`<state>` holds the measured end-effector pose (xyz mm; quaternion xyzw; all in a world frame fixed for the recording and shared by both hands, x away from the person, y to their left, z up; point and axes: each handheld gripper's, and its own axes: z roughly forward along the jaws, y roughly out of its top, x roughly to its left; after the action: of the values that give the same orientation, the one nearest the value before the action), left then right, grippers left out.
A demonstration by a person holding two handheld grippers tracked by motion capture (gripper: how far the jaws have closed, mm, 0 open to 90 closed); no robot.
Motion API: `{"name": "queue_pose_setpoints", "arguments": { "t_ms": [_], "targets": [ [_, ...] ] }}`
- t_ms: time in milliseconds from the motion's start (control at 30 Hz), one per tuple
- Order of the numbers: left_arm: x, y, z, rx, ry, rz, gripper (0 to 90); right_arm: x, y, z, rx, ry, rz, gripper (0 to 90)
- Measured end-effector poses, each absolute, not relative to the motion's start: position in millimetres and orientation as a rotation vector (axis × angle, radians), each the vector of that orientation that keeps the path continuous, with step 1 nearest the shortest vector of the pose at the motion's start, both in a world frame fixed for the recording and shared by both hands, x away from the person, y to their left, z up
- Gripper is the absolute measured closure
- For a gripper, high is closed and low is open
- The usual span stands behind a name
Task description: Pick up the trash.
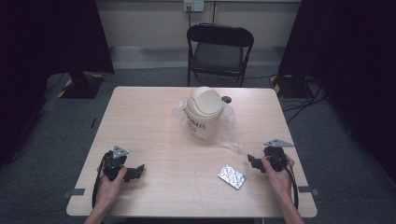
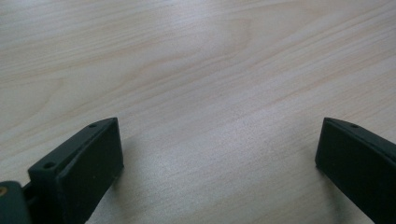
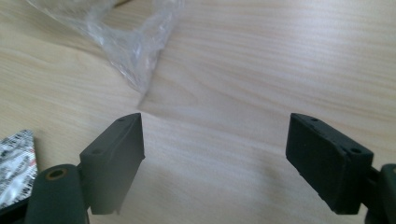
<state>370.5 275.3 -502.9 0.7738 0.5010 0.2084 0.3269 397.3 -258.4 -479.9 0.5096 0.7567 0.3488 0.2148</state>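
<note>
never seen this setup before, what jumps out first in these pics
A cream swing-lid bin stands at the table's far middle, sitting on a crumpled clear plastic bag. Nearer, a shiny foil packet lies flat beside the right tongs. The left tongs rest at the near left; both have their jaws wide apart.

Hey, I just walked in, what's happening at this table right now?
A person sits at a wooden table with a gripper in each hand. The left gripper and the right gripper both rest near the table's near edge, jaws wide open and holding nothing. In the middle stands a small cream bin on a clear plastic bag. A silver foil packet lies flat just left of the right gripper. Nothing is being handled yet.
</note>
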Motion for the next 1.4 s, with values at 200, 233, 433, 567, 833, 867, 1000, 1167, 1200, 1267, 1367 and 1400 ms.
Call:
{"name": "queue_pose_setpoints", "arguments": {
  "t_ms": [200,233,433,567,833,867,1000,1167,1200,1267,1367,1400],
  "targets": [
    [371,275,-503,2.027,1.312,0.543,0.0,397,-253,-470,1.359,2.124,1.032,21.8],
    [371,275,-503,2.027,1.311,0.543,0.0,397,-252,-468,1.349,2.135,1.034,21.7],
    [371,275,-503,2.028,1.311,0.543,0.0,399,-243,-460,1.286,2.170,1.087,24.7],
    [371,275,-503,2.028,1.311,0.543,0.0,401,-233,-452,1.241,2.183,1.120,26.2],
    [371,275,-503,2.029,1.310,0.542,0.0,419,-213,-440,1.183,2.219,1.188,28.9],
    [371,275,-503,2.030,1.310,0.542,0.0,421,-210,-439,1.173,2.230,1.189,28.9],
    [371,275,-503,2.029,1.310,0.542,0.0,428,-198,-432,1.150,2.230,1.203,27.2],
    [371,275,-503,2.029,1.309,0.540,0.0,435,-187,-419,1.110,2.229,1.193,22.4],
    [371,275,-503,2.029,1.310,0.543,0.0,437,-186,-417,1.100,2.230,1.200,20.8],
    [371,275,-503,2.029,1.310,0.543,0.0,441,-182,-411,1.080,2.233,1.192,19.2],
    [371,275,-503,2.029,1.310,0.542,0.0,450,-179,-402,1.066,2.230,1.202,18.4],
    [371,275,-503,2.029,1.310,0.542,0.0,453,-178,-400,1.061,2.226,1.204,18.1]
  ]
}}
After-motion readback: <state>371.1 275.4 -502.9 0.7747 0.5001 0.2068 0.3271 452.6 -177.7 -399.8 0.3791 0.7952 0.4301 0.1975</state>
